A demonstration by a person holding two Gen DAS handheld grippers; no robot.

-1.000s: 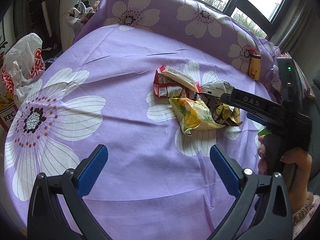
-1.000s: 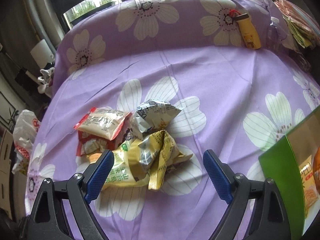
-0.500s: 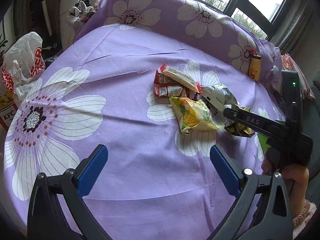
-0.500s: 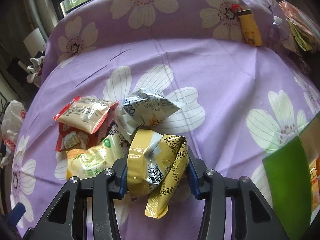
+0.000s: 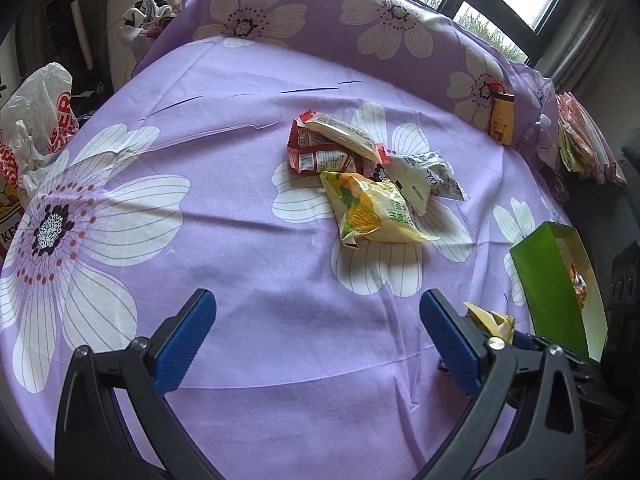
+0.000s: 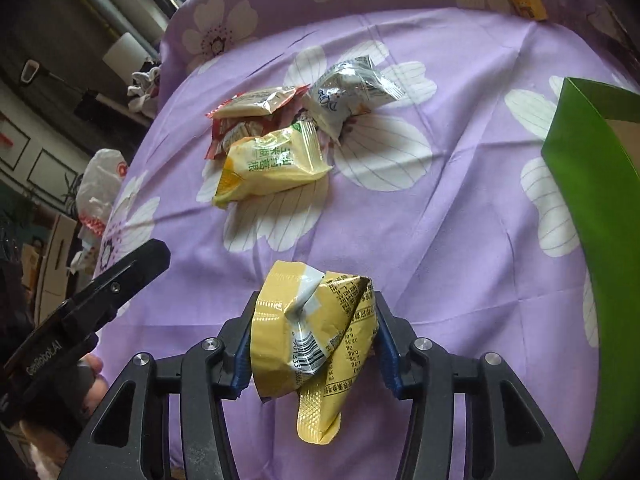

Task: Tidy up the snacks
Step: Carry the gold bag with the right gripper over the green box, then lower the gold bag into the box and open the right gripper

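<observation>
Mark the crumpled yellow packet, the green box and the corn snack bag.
crumpled yellow packet (image 6: pixel 316 328), right wrist view, its creased front.
green box (image 6: pixel 592 200), right wrist view, its green side wall.
corn snack bag (image 5: pixel 372 210), left wrist view, its printed front.

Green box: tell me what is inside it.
The green box stands open, and the left wrist view shows at least one orange-printed packet against its inner wall. The near wall hides the rest.

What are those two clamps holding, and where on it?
The right gripper pinches a crumpled yellow snack packet across its middle, both sides squeezed. The left gripper stands open, holding nothing.
</observation>
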